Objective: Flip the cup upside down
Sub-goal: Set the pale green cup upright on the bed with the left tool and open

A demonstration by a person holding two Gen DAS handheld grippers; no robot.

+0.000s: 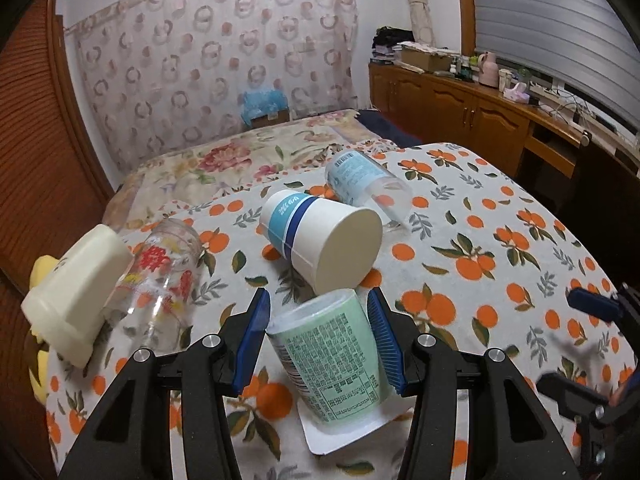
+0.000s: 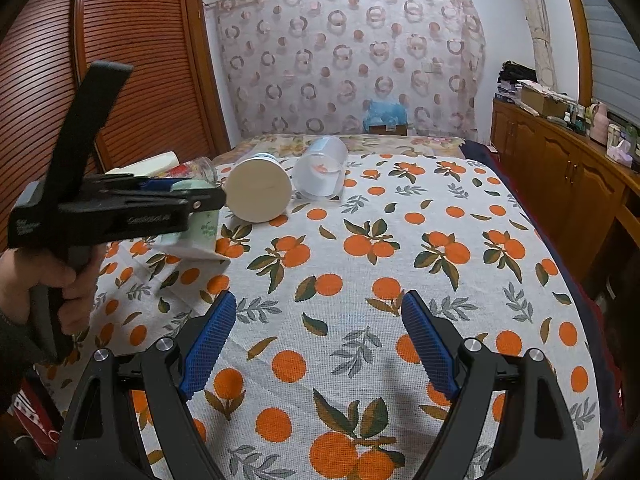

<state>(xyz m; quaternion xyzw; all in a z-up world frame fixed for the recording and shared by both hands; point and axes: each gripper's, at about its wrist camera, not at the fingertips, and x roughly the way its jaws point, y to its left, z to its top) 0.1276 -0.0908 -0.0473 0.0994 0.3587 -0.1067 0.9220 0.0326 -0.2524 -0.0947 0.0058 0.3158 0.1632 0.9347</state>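
A pale green printed cup (image 1: 336, 364) stands upside down on its white rim, slightly tilted, between the blue pads of my left gripper (image 1: 320, 312). The pads sit close beside its sides with small gaps. In the right wrist view the cup (image 2: 202, 224) shows behind the left gripper (image 2: 176, 192), rim on the cloth. My right gripper (image 2: 316, 312) is open and empty above the orange-print tablecloth (image 2: 360, 280).
A white paper cup with blue bands (image 1: 324, 236) lies on its side just beyond the green cup. A clear plastic cup (image 1: 368, 184), a printed glass (image 1: 164, 272) and a cream container (image 1: 76, 296) also lie tipped. A wooden cabinet (image 2: 560, 184) stands right.
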